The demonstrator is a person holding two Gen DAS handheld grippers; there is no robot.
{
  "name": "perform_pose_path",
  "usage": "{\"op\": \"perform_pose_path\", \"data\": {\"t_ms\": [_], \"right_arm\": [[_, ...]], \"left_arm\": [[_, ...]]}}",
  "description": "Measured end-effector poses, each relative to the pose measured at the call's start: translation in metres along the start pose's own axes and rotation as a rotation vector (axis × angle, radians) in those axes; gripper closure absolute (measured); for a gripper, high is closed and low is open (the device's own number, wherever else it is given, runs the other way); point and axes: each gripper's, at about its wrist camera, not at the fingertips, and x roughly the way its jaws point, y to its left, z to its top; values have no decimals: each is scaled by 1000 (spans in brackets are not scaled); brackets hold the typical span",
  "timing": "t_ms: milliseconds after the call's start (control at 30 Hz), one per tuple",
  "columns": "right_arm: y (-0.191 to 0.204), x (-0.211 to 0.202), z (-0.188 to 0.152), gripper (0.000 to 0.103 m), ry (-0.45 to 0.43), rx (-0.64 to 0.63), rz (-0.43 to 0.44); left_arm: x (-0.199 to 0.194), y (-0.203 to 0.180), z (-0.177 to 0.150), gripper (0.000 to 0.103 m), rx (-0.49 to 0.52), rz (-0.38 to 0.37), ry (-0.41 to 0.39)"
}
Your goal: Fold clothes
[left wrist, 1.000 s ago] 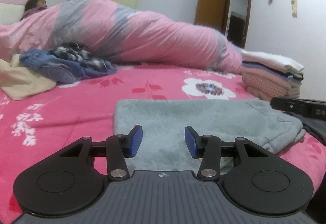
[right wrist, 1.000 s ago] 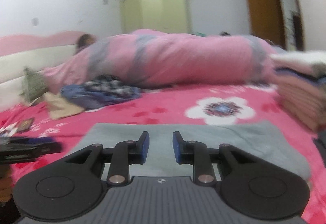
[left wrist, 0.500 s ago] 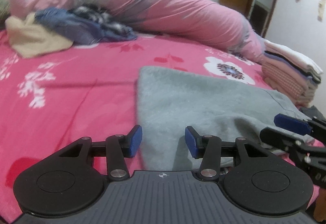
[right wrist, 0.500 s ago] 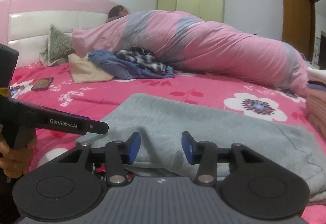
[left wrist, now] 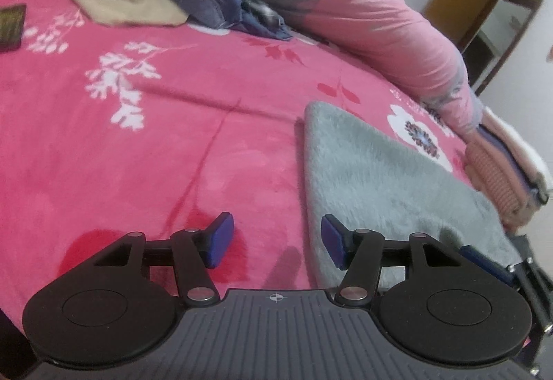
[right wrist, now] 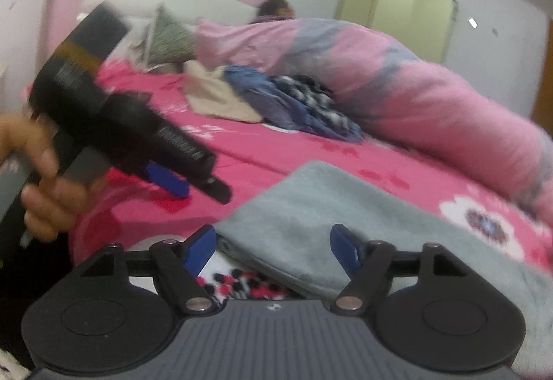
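Left wrist: pink floral bed | grey garment flat | both fingers opening wider, empty

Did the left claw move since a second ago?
Yes. The left claw slid off the grey fleece garment toward its left edge, over the pink bedsheet; its jaws have just been opening, nothing between them.

The right gripper is held with its jaws apart, just opened wider, over the near corner of a grey fleece garment spread on the pink bedspread. The left gripper is gripped by a hand at left.
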Motion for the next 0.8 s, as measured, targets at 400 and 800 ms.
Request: {"op": "perform_pose_path", "data": {"t_ms": [400, 800], "right_arm": [[43, 41, -13, 28, 61, -358, -93], [49, 55, -21, 40, 85, -524, -136]], "left_arm": [[17, -16, 4, 50, 50, -35, 70], [31, -34, 12, 53, 137, 38, 121]]}}
